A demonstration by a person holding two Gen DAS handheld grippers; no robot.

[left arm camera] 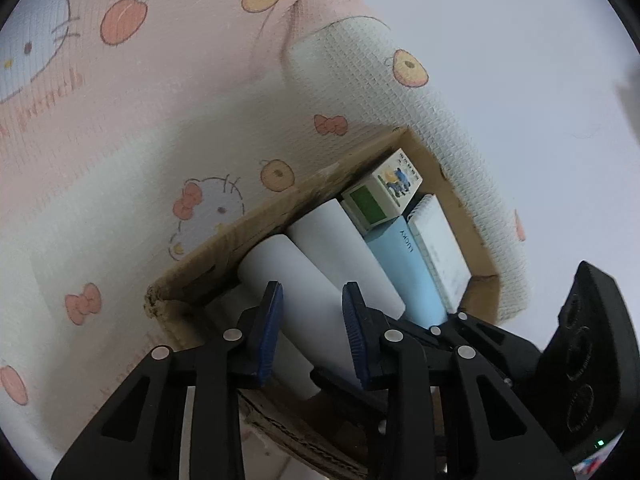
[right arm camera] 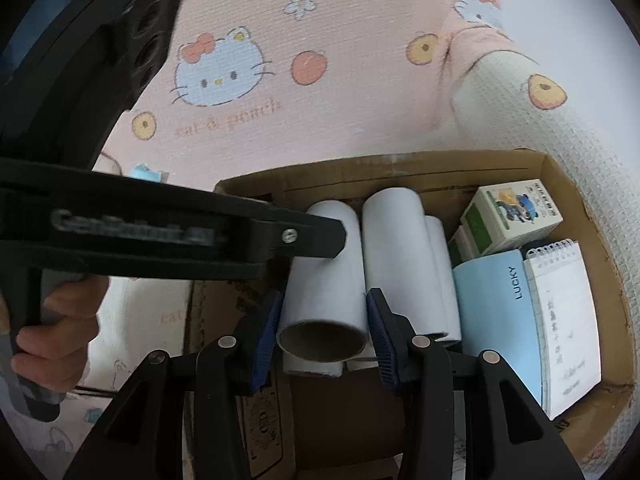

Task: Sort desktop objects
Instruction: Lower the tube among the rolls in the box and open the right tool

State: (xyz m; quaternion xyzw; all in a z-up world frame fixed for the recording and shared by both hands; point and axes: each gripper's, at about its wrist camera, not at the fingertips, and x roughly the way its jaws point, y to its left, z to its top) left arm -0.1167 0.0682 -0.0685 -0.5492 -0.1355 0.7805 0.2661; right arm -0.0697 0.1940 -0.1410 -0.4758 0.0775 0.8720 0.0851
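Note:
An open cardboard box point(left arm camera: 240, 236) point(right arm camera: 360, 164) lies on a pink cartoon-cat cloth. Inside it white paper rolls lie side by side. My left gripper point(left arm camera: 314, 332) straddles the leftmost white roll point(left arm camera: 308, 300), its blue pads against the roll's two sides. My right gripper point(right arm camera: 324, 336) clamps the same roll point(right arm camera: 324, 280) at its near end, where the brown cardboard core shows. In the right wrist view the left gripper point(right arm camera: 336, 236) reaches in from the left over the roll's far part. The roll's underside is hidden.
Beside it lie a second roll point(right arm camera: 394, 248) and a third roll point(right arm camera: 440, 280). To the right sit a white-and-green carton point(right arm camera: 508, 216), a light-blue LUCKY notebook point(right arm camera: 496, 320) and a spiral notepad point(right arm camera: 564, 320). A hand point(right arm camera: 52, 328) grips the left tool's handle. A white tabletop point(left arm camera: 520, 60) lies beyond the cloth.

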